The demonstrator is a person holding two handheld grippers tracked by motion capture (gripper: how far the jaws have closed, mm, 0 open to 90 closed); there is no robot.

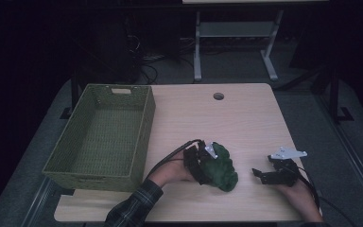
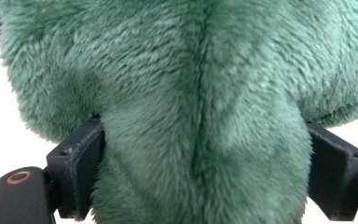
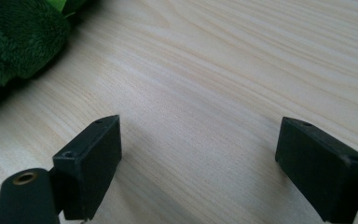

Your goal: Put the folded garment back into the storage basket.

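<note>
1. Gripping the green plush toy [image 1: 221,166] was the left gripper [image 1: 203,166]; its jaws pressed into the fur from both sides, squeezing a narrow waist in the toy [image 2: 200,116].
2. Toy sat low over the table [image 1: 236,118], near the front edge, right of the basket (contact with the tabletop unclear).
3. Right gripper [image 1: 261,175] stood apart from the toy, near the table's right front corner, jaws spread wide with only bare wood [image 3: 205,93] between them, holding nothing.
4. In the right gripper view the toy [image 3: 14,42] lay off at the upper left, clear of both jaws.
5. Woven green basket [image 1: 146,124] took up the table's left side, its front left corner overhanging the table edge; its right wall was near the left forearm [image 1: 137,203].
6. Open room: the far half of the table, around the cable hole [image 1: 218,96], and the strip between the two grippers were free wood.
</note>
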